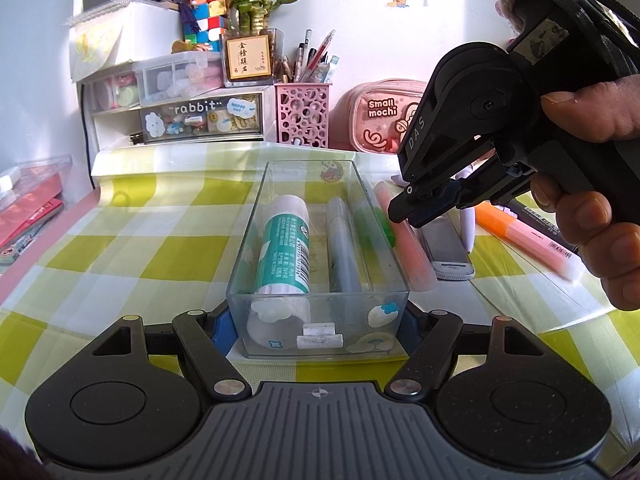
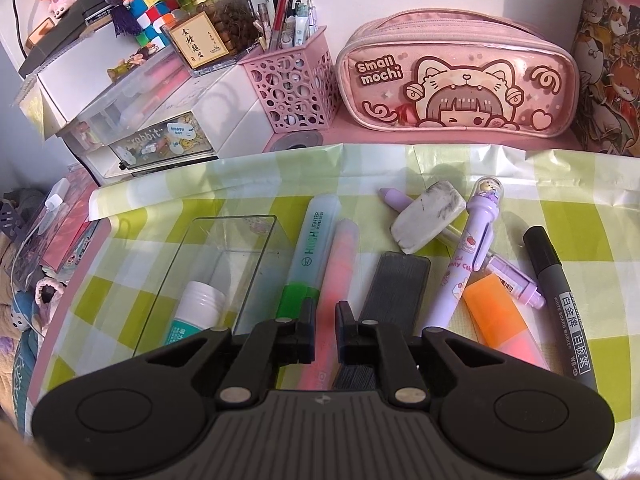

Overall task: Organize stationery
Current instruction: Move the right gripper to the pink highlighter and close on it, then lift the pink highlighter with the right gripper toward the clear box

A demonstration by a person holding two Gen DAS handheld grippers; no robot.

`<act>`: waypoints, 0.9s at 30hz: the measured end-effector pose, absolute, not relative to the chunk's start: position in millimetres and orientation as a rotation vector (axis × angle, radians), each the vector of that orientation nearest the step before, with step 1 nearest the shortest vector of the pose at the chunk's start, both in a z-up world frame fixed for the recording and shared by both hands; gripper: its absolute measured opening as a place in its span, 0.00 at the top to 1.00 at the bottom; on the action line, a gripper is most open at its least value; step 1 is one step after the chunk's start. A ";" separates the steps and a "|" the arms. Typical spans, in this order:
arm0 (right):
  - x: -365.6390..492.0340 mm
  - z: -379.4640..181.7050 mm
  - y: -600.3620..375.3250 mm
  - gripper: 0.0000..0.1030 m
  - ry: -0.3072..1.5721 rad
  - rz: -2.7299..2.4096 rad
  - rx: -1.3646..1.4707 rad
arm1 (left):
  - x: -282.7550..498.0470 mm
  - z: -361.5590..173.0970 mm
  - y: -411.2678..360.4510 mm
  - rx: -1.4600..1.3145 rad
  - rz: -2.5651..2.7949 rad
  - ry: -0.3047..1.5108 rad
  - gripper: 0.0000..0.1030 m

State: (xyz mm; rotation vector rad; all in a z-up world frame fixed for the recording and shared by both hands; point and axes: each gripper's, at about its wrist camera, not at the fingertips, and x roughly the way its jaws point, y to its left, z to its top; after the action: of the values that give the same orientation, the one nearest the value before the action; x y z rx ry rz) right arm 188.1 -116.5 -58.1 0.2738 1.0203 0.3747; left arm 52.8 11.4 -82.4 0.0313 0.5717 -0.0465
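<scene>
Clear plastic box (image 1: 320,292) on the green-and-white checked cloth (image 2: 224,200) of the worktop, its near end pinched between the blue pads of the left claw (image 1: 318,322), one pad against each long wall. Inside, lying lengthwise side by side: a teal-and-white glue stick (image 1: 286,248) and a grey pen (image 1: 340,248). Just beside the box's right wall, a green highlighter (image 2: 308,256) flat on the cloth. Next to that a pink highlighter (image 2: 344,248), parallel to it, gripped near its end by the right claw (image 2: 325,328), fingers pressed in on both sides of the barrel. Seems to lie on the cloth rather than hang lifted – hard to tell for certain. Right claw angled steeply down, held by a hand (image 1: 592,200) wrapped round its grip. Further right, loose on the cloth: a flat black case (image 2: 396,284), a smudged white eraser (image 2: 428,216), a purple pen (image 2: 464,268), an orange highlighter (image 2: 496,316) and a black marker (image 2: 556,292) – the purple pen and the orange highlighter overlapping. Behind, against the wall, a pink pencil case (image 2: 456,76) and a pink pen holder (image 2: 296,88) full of pens.
</scene>
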 end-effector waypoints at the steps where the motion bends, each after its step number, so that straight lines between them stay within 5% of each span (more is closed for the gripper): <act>1: 188.9 -58.2 -116.1 1.00 1.022 0.373 0.275 | 52.8 -82.4 11.4 0.032 -0.047 0.572 0.29; 27: 189.5 -56.1 -117.4 1.00 1.003 0.404 0.260 | 52.8 -82.5 11.1 0.031 -0.046 0.572 0.29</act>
State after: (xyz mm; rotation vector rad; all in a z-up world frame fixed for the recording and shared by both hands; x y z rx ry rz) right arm 189.5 -117.4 -56.1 0.2598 1.0025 0.4039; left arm 52.8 11.1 -82.5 0.0313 0.5715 -0.0456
